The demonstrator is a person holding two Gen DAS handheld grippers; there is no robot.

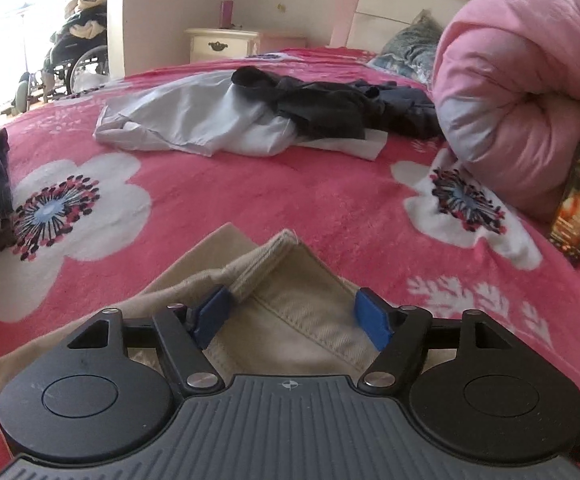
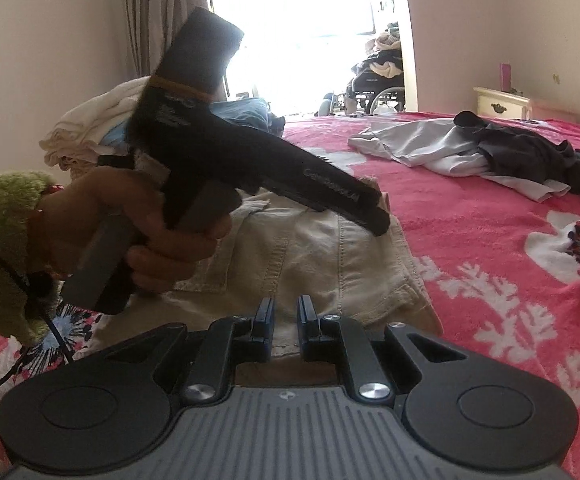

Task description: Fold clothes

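Right now, from the left wrist, the left gripper [image 1: 292, 316] is spread wide over the tan pants [image 1: 290, 276] on the pink flower blanket [image 1: 270, 192]; a folded corner could slip out and flop back. From the right wrist, the right gripper [image 2: 286, 324] is pinching the pants' near edge; writing on the other tool is too blurry to read.
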